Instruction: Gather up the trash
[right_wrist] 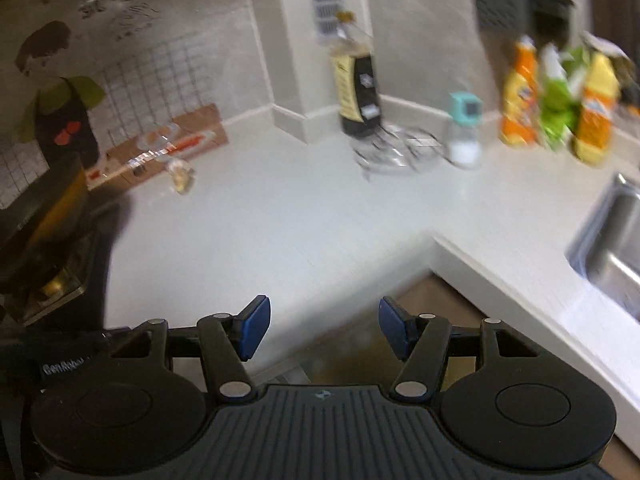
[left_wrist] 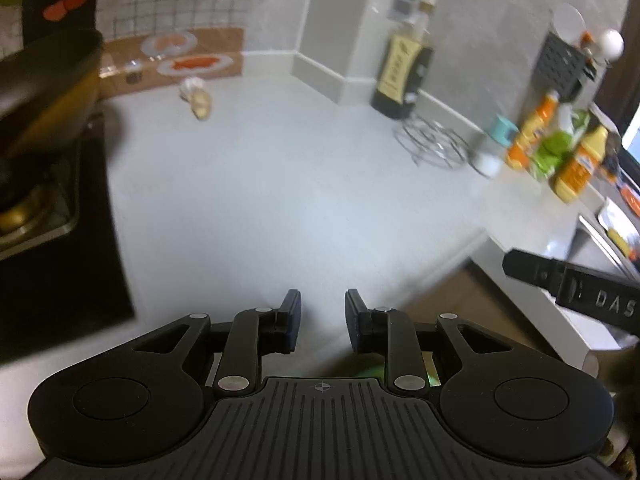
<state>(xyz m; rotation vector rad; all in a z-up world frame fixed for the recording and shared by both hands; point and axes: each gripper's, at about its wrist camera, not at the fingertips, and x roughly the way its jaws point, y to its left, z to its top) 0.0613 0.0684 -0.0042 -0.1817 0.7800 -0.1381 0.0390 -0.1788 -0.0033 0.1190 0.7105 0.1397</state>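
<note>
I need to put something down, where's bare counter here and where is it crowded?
The widest bare patch is the middle of the counter, between the stove on the left and the wire rack on the right. The front strip by the sink is bare too. It is crowded along the back right, around the dark bottle, shaker and spray bottles. A small crumpled piece lies back left.

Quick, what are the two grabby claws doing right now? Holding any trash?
Left gripper: open, holding nothing.
Right gripper: open wider, holding nothing.
</note>
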